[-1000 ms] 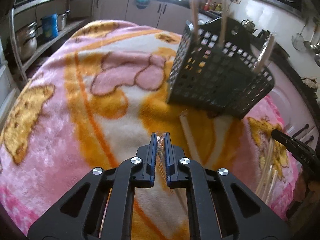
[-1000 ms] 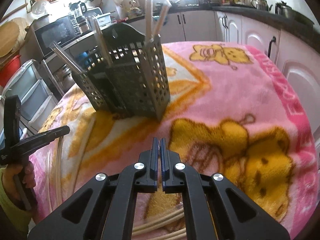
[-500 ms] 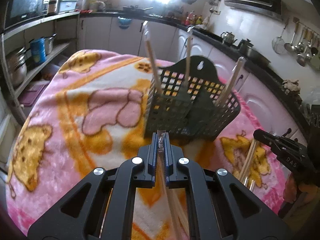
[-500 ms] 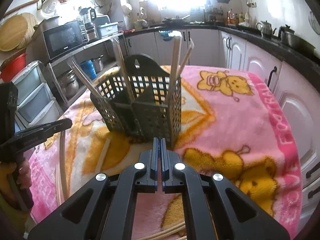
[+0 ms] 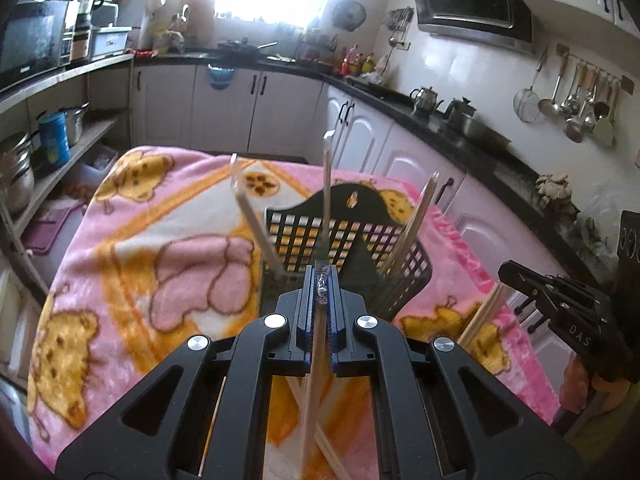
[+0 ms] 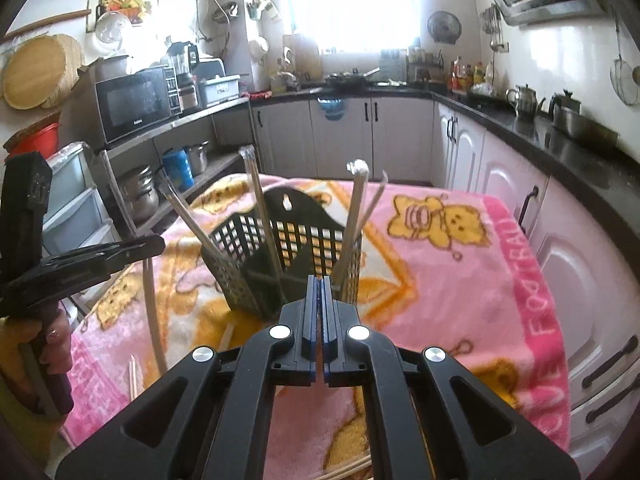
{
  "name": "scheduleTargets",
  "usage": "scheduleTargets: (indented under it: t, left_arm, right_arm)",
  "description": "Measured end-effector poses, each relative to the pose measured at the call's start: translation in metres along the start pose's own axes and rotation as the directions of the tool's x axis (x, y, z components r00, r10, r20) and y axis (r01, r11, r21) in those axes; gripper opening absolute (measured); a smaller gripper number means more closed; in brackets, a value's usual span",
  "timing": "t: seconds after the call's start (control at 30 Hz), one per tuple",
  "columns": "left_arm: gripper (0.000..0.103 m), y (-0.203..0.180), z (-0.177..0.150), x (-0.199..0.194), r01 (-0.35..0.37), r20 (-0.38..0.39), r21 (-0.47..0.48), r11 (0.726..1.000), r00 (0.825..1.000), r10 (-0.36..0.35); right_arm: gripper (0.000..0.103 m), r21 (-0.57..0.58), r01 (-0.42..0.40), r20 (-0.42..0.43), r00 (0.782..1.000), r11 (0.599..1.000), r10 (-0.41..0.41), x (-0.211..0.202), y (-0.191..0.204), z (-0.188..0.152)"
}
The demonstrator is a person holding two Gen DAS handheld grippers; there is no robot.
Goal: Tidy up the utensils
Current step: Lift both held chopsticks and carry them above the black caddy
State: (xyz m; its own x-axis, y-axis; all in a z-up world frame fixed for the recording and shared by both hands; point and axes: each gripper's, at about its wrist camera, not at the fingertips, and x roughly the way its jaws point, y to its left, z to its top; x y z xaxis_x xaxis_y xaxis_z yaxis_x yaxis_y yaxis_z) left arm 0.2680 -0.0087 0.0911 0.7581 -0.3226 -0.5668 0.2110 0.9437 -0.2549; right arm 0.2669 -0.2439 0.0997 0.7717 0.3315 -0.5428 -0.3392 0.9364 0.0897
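A black perforated utensil basket [image 5: 352,248] [image 6: 288,256] stands on the pink blanket [image 5: 160,256] with several wrapped chopsticks upright in its compartments. My left gripper [image 5: 321,280] is shut on a wrapped chopstick [image 5: 314,368] that hangs down from the jaws, held above and just in front of the basket. It also shows at the left of the right wrist view [image 6: 92,264] with the chopstick [image 6: 152,320] hanging down. My right gripper [image 6: 319,292] is shut and empty, raised in front of the basket. More chopsticks [image 5: 480,316] lie on the blanket.
Loose chopsticks lie on the blanket near its front edge [image 6: 134,376] [image 6: 348,468]. Kitchen cabinets [image 6: 500,184] and a counter run along the right. A shelf with pots and a microwave [image 6: 136,104] stands at the left.
Both grippers have risen and pulled back from the blanket. The left one has lifted the chopstick off the blanket; the basket now sits lower and smaller in both views.
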Motion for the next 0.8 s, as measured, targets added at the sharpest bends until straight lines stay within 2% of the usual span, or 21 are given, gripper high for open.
scheduleTargets:
  t: [0.8]
  left_arm:
    - [0.001,-0.037,0.067,-0.006,0.064,0.091,0.059,0.996,0.993,-0.069]
  right_arm:
    - [0.001,-0.056,-0.018,0.11,0.994,0.998,0.024,-0.026,0.01,0.053]
